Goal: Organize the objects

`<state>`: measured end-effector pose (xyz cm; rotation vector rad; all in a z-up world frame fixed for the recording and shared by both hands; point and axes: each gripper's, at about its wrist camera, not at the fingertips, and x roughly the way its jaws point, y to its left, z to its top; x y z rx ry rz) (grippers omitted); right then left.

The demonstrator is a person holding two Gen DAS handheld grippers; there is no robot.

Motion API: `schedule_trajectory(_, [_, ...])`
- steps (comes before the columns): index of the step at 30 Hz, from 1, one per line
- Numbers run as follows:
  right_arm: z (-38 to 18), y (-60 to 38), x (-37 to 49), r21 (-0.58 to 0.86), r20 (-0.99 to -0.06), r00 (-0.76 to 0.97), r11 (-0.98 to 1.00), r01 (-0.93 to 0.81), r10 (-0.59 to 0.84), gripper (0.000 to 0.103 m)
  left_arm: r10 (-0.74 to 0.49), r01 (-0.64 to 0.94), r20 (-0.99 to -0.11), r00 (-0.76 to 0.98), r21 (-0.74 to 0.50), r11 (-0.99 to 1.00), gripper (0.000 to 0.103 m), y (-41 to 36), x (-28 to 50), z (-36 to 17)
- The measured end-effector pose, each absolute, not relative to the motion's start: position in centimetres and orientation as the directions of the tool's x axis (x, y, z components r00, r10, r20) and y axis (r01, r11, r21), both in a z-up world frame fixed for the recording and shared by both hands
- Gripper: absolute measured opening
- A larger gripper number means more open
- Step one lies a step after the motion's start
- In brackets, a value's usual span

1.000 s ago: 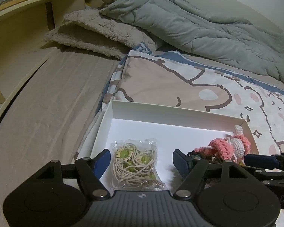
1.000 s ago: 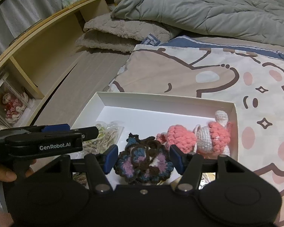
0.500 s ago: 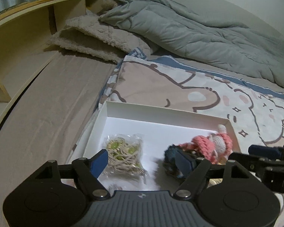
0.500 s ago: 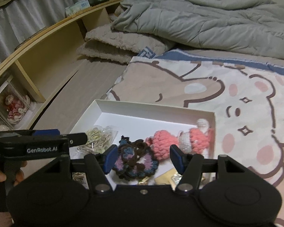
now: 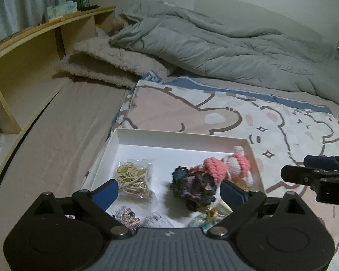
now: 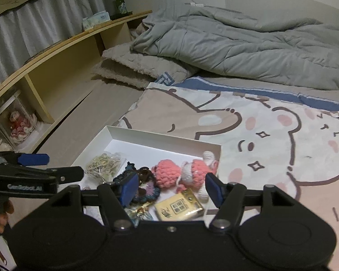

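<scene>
A white shallow box lies on the cartoon bedspread. In it are a bag of cream cords, a dark crochet piece, a pink and white crochet doll, a gold packet and small wrapped items. My left gripper is open and empty above the box's near edge. My right gripper is open and empty above the doll and packet. Each gripper shows from the side in the other's view.
A cartoon bear bedspread covers the bed. A grey duvet and beige fleece blanket lie at the back. A wooden shelf unit runs along the left, with a bottle and tissue pack on top.
Both grippers have drawn back and risen away from the box, so more of the bed shows. The box's contents lie where they were. Both stay open.
</scene>
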<state>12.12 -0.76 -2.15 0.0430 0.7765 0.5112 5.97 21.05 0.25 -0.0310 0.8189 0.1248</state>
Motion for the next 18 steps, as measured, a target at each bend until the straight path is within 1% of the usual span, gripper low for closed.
schedule_trajectory(3, [-1.6, -1.8, 11.4, 0.215, -0.65, 0.607, 0.877, -0.43, 0.457, 0.068, 0.095, -0.115, -0.721, 0.687, 0.021, 0.993, 0.098, 19.9, 4.9, 0.8])
schedule_trajectory(6, [-1.0, -2.9, 10.6, 0.209, -0.633, 0.627, 0.88, -0.425, 0.454, 0.069, 0.089, -0.108, -0.708, 0.701, 0.018, 0.994, 0.101, 18.9, 3.7, 1.1])
schedule_trajectory(10, [-0.4, -3.9, 9.7, 0.206, -0.623, 0.631, 0.875, -0.439, 0.463, 0.073, 0.091, -0.112, -0.705, 0.704, 0.017, 0.994, 0.102, 17.8, 2.2, 1.3])
schedule_trajectory(15, [0.1, -4.9, 8.3, 0.184, -0.622, 0.632, 0.871, -0.456, 0.462, 0.079, 0.071, -0.112, -0.684, 0.726, -0.015, 0.994, 0.102, 17.1, 0.3, 1.7])
schedule_trajectory(18, [0.1, -5.4, 7.6, 0.17, -0.627, 0.631, 0.871, -0.461, 0.457, 0.083, 0.1, -0.123, -0.667, 0.739, 0.012, 0.992, 0.102, 16.6, -0.6, 2.0])
